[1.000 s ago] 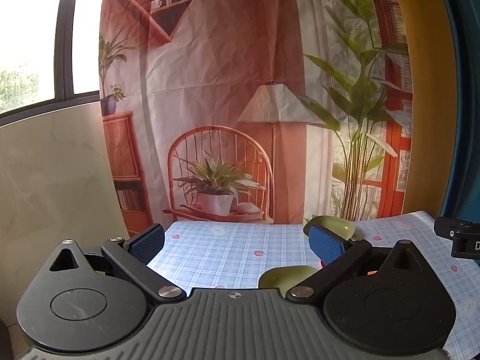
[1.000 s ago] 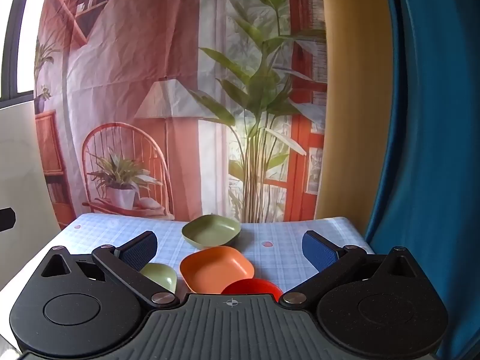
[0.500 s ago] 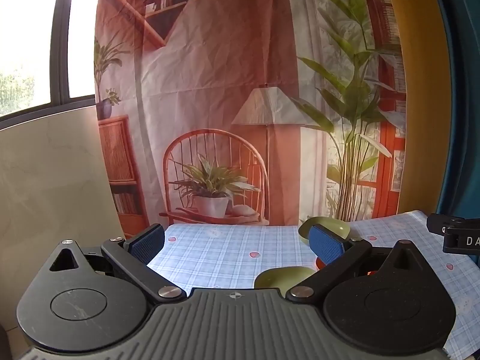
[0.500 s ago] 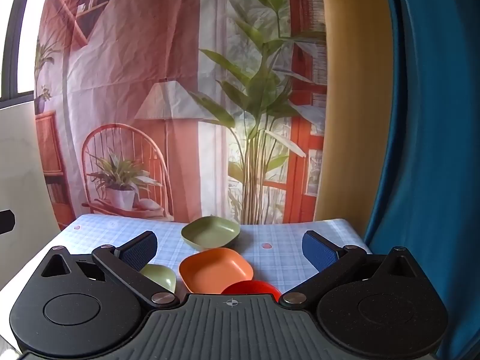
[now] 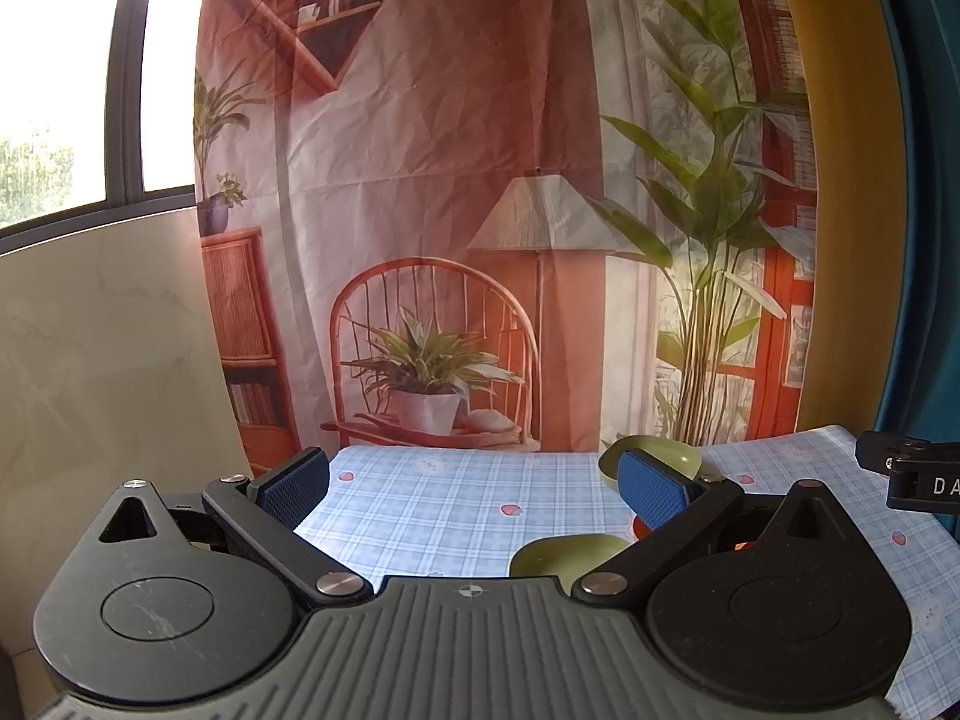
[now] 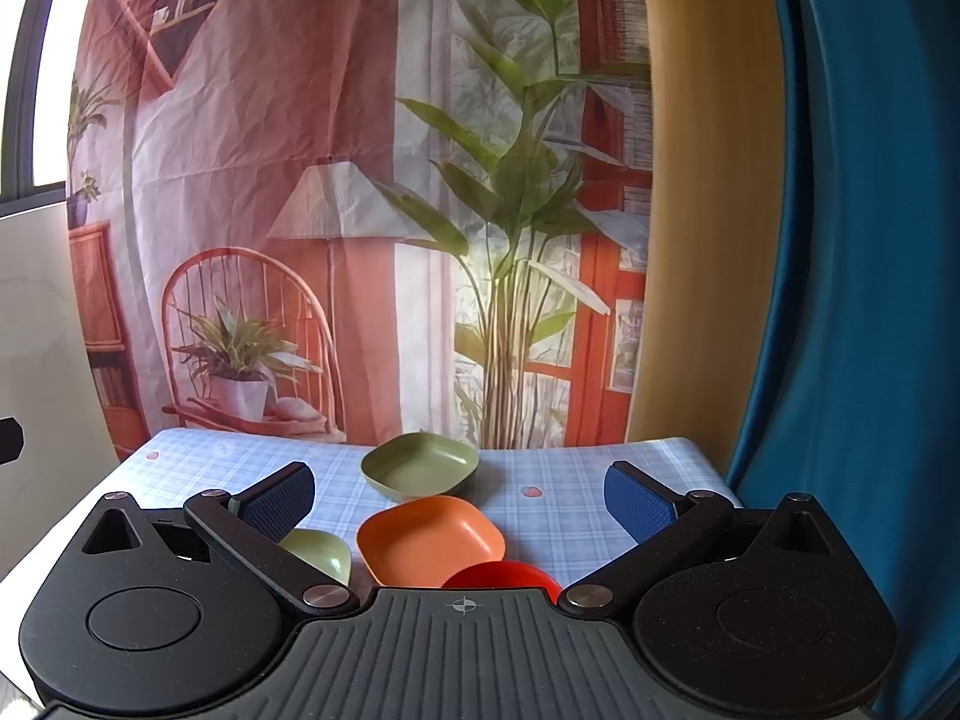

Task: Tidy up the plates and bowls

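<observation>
In the right wrist view a green square bowl (image 6: pixel 420 471) sits at the far middle of the checked tablecloth (image 6: pixel 552 510). An orange square bowl (image 6: pixel 429 540) lies nearer, a red dish (image 6: pixel 501 575) in front of it, and a small light green dish (image 6: pixel 318 552) to its left. My right gripper (image 6: pixel 459 498) is open and empty above them. In the left wrist view my left gripper (image 5: pixel 474 483) is open and empty. The green bowl (image 5: pixel 666 456) and the light green dish (image 5: pixel 561 555) show by its right finger.
A printed backdrop cloth (image 6: pixel 360 210) hangs behind the table. A blue curtain (image 6: pixel 870 300) hangs at the right. A pale wall panel (image 5: pixel 102 348) stands left. The other gripper's edge (image 5: pixel 918 477) shows at the right of the left wrist view.
The left wrist view has shifted slightly to the right and down; the bowls sit a little further left in it. The right gripper has hardly moved.
</observation>
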Motion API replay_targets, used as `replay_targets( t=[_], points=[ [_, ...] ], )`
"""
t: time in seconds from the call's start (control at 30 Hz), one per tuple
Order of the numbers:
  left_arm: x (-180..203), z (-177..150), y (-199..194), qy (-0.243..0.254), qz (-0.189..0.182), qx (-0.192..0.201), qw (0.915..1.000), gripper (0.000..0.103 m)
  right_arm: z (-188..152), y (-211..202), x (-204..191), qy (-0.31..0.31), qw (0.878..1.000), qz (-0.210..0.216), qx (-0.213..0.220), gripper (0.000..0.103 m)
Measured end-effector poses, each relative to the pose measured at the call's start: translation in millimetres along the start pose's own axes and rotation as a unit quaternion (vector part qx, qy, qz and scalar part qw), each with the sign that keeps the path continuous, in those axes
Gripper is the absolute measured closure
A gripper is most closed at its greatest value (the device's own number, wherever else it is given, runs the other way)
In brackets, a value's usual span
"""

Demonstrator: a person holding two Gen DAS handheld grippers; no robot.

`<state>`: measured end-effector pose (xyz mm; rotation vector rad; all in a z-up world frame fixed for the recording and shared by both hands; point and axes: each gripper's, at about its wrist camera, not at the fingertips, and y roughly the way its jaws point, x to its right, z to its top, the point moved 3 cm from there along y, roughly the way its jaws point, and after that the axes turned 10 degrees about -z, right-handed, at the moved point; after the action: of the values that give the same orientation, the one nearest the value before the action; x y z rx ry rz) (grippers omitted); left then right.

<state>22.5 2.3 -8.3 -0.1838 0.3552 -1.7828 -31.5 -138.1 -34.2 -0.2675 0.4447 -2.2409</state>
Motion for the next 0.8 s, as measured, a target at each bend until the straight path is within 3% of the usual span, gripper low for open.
replay_targets(
  t=[0.8],
  points=[
    [2.9,-1.5,-1.1,-0.003,-0.001,-0.002,1.0000,0.000,-0.4,-1.5,2.3,0.001,1.000,0.000,-0.001,0.000]
  ],
)
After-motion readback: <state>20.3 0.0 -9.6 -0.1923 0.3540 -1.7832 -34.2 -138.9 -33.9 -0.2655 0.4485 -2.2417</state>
